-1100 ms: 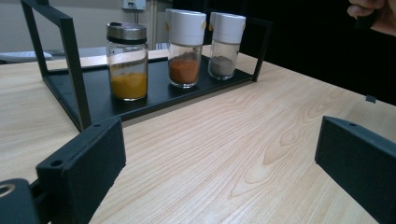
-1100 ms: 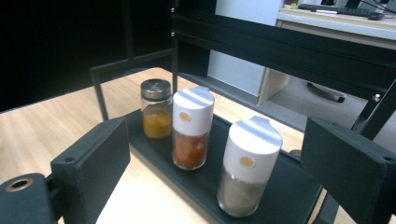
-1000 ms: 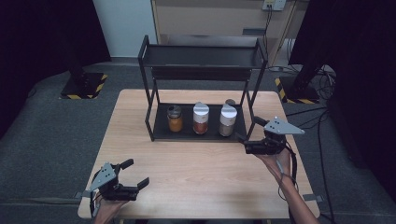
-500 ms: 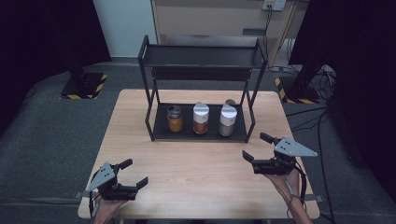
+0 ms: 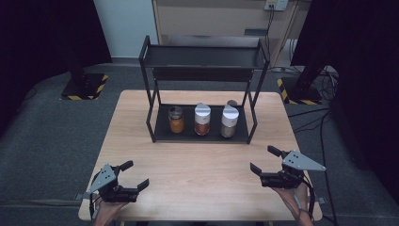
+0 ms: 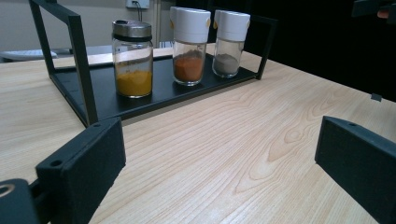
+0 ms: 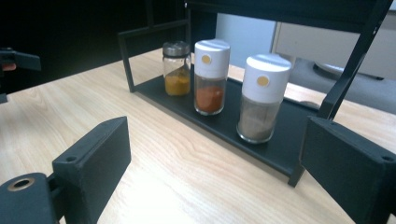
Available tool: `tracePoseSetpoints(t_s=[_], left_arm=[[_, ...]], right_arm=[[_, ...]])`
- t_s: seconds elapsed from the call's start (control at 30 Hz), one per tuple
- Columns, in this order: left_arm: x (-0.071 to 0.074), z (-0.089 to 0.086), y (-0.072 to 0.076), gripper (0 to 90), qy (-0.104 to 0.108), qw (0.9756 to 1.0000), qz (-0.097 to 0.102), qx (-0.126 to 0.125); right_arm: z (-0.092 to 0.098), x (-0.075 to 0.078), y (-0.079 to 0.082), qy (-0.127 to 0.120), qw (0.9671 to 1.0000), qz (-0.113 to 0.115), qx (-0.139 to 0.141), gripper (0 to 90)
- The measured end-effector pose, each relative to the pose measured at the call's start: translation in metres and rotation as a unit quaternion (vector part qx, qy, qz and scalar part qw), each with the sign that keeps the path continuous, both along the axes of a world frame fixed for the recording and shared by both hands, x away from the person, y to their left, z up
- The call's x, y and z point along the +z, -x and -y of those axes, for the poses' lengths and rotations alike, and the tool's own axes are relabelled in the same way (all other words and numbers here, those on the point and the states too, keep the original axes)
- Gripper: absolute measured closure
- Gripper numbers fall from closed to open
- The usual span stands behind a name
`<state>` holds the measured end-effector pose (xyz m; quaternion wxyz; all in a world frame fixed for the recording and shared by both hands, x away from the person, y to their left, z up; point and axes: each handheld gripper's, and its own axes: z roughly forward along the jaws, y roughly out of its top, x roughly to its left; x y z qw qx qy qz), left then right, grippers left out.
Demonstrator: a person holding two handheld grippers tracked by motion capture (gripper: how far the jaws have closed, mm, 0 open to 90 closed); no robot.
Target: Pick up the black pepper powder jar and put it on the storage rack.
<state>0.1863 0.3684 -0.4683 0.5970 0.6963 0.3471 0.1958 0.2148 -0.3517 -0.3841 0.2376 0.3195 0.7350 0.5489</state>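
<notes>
A black two-tier rack [image 5: 202, 57] stands at the back of the wooden table [image 5: 202, 162]. On its lower shelf [image 6: 154, 95] stand three spice jars: a metal-lidded jar of yellow powder [image 5: 176, 119] [image 6: 133, 58] [image 7: 176, 68], a white-capped jar of orange-red powder [image 5: 202, 119] [image 6: 189, 45] [image 7: 210, 77] and a white-capped jar of grey powder [image 5: 229, 121] [image 6: 229, 43] [image 7: 262, 98]. My left gripper [image 5: 133, 175] is open near the front left corner. My right gripper [image 5: 265, 159] is open near the front right, with nothing between its jaws.
The rack's upper shelf [image 5: 203, 56] is bare. A cabinet [image 5: 209, 19] and cables [image 5: 324, 80] lie beyond the table on the grey floor. A stand's base with yellow-black tape [image 5: 83, 84] sits at the back left.
My right gripper has pulled back from beside the rack's right end toward the front right of the table. The left gripper has stayed put.
</notes>
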Motion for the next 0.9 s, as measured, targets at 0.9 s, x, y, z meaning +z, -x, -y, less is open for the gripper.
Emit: tracePoseSetpoints(t_s=[0.9], left_arm=[[-0.001,-0.001,-0.001,1.0,-0.001,1.0,-0.003,0.001]], right_arm=[[0.02,-0.03,0.026,0.002,0.9991,-0.03,-0.031,9.2]])
